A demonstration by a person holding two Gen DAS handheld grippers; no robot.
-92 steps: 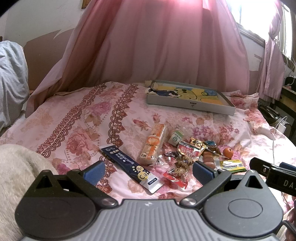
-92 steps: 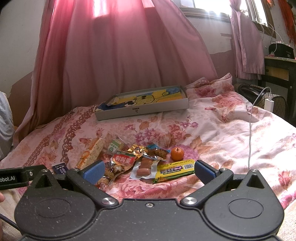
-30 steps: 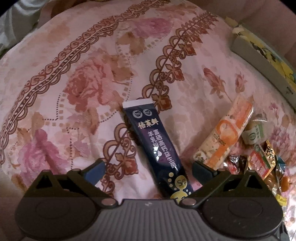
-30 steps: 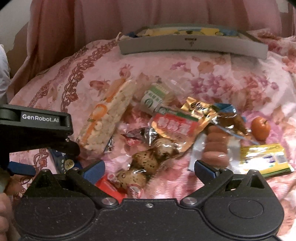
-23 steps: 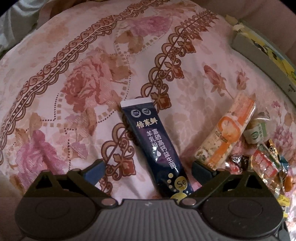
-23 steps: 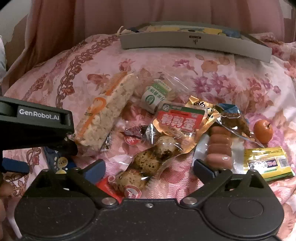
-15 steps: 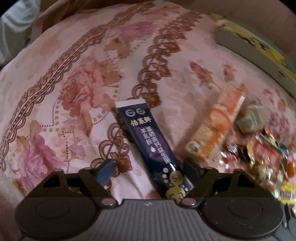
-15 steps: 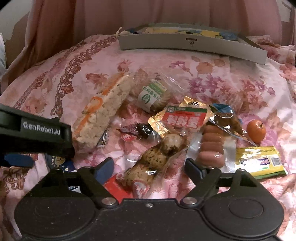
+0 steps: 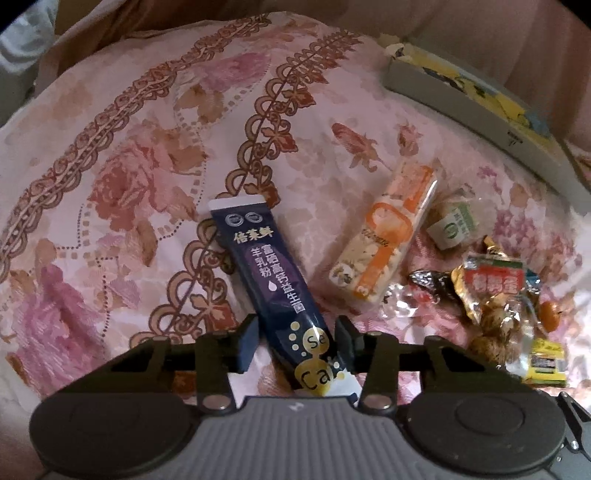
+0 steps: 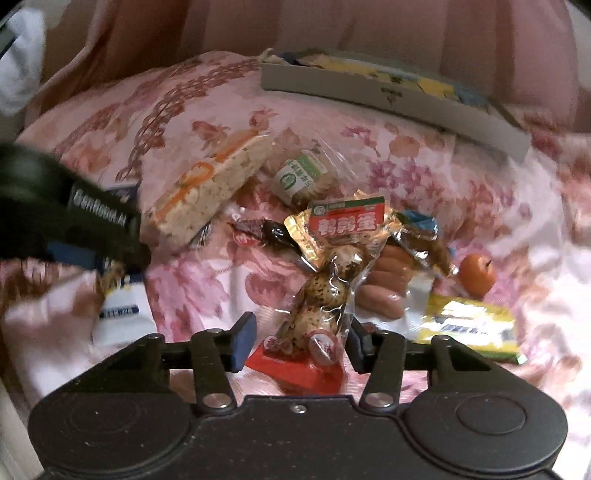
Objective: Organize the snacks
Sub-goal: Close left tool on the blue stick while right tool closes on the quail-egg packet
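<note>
Left gripper (image 9: 293, 341) straddles the dark sachet (image 9: 271, 280), jaws narrowed, contact unclear. Right gripper (image 10: 297, 336) likewise brackets the quail-egg pack (image 10: 325, 291). Ahead of both, the tray (image 10: 388, 92) holds no snacks visibly; sorting looks barely begun.

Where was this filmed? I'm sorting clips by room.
Most likely a bedroom: the snacks lie on a soft floral quilt, a pink curtain hangs behind it, and a shallow cartoon-printed box rests on the bedding.
</note>
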